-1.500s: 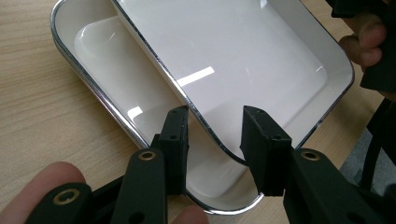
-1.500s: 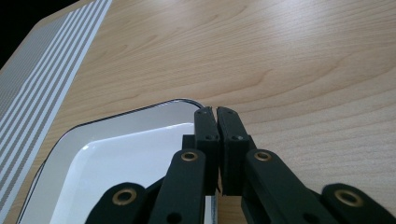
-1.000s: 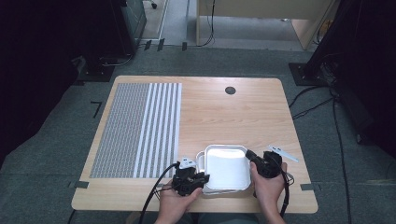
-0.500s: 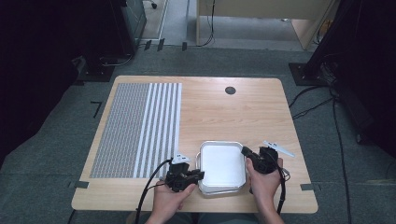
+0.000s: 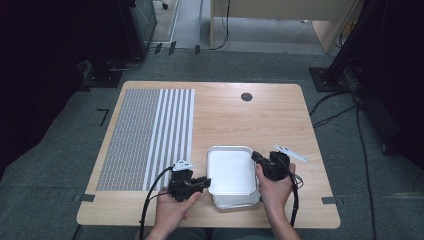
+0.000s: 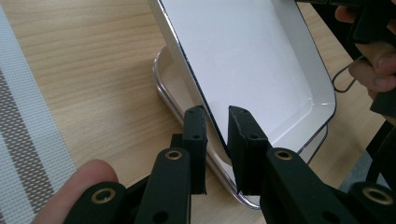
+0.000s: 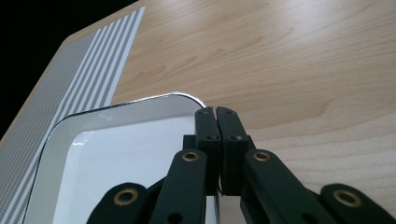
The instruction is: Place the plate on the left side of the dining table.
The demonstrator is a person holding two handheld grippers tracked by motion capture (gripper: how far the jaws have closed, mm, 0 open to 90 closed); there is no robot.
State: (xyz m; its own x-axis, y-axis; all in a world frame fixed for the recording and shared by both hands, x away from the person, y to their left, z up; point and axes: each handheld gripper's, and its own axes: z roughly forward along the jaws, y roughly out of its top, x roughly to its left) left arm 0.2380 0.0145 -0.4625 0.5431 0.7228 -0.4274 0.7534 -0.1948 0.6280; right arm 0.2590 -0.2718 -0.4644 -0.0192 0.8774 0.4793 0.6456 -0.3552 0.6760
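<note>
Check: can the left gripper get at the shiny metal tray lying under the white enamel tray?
Probably yes. The white enamel tray is tilted up, baring the metal tray's near rim beside the left gripper, whose jaws straddle the white tray's edge.

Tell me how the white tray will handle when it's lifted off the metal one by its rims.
The white tray looks stiff: tilted, it keeps its shape. Its glossy, thin rim may slip in the tongs. It probably lifts easily off the metal tray beneath.

We note a white rectangular enamel tray (image 5: pixel 231 169) with dark rim; left of it, a grey-and-white striped woven mat (image 5: pixel 150 135); beneath, a light wood-grain table (image 5: pixel 260 115).
</note>
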